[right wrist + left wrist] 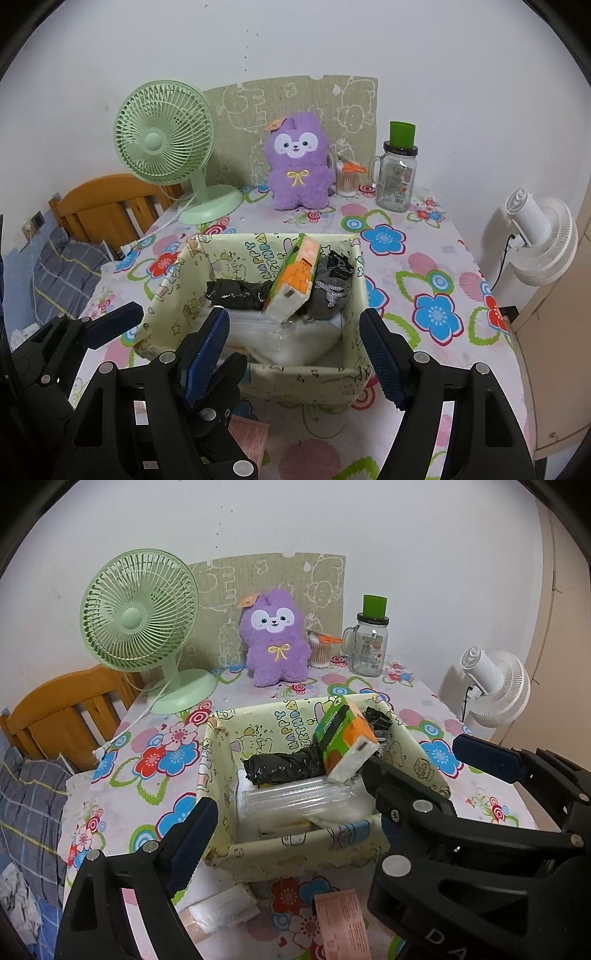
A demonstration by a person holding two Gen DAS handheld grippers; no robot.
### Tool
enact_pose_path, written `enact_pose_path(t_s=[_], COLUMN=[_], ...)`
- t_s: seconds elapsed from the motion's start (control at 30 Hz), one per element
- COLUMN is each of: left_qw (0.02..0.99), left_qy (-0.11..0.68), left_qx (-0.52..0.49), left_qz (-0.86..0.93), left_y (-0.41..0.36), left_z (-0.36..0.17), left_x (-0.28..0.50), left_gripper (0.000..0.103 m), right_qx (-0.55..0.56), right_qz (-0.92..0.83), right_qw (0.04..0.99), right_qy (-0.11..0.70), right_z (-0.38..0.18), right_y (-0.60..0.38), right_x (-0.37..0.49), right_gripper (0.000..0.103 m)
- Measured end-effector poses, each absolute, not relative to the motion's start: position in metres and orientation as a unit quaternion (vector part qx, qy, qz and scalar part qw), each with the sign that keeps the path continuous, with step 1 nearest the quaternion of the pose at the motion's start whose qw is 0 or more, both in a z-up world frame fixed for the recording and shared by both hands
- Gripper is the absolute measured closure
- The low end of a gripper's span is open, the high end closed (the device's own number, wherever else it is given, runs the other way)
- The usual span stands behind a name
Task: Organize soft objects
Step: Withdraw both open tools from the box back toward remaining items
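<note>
Both tools (295, 350) open above tissue-filled box (295, 380).

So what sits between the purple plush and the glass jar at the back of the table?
A clear tub of cotton swabs with orange scissors on top stands between the purple plush and the glass jar, clearest in the right wrist view.

box floor (295, 343) – hidden under clutter | jar label (369, 651) – unreadable
</note>
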State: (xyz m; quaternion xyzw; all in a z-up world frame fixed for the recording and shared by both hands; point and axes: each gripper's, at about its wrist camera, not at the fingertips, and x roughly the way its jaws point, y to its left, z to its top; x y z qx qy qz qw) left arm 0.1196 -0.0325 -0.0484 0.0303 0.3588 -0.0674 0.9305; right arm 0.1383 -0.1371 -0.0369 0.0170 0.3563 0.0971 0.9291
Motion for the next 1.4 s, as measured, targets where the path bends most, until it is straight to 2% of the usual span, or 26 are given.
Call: enact_pose_path(t_s=[0.27,0.43,1.4], left_qw=[0.934,0.936,0.931], left_qy=[0.349,0.347,0.359], left_qx=[0.031,0.036,0.045], left_qz=[-0.065,-0.053,-0.039], left_y=[-0.033,-0.032,-0.013], left_z=[-0.044,-0.043,-0.075], left_x=[0.101,0.09,0.046], left_gripper=[0.01,0.009,0.007], right_qx=[0.016,0.012,0.003], right_qz=[0.097,0.094,0.103], right_qw=[0.933,0.937,0.93], right_qy=[0.346,0.336,0.352], right_z=[-0.031,-0.029,-0.053], right_y=[-0.138,-0.136,-0.115], right_x=[0.12,0.106,0.061], right_gripper=[0.026,0.02,0.016])
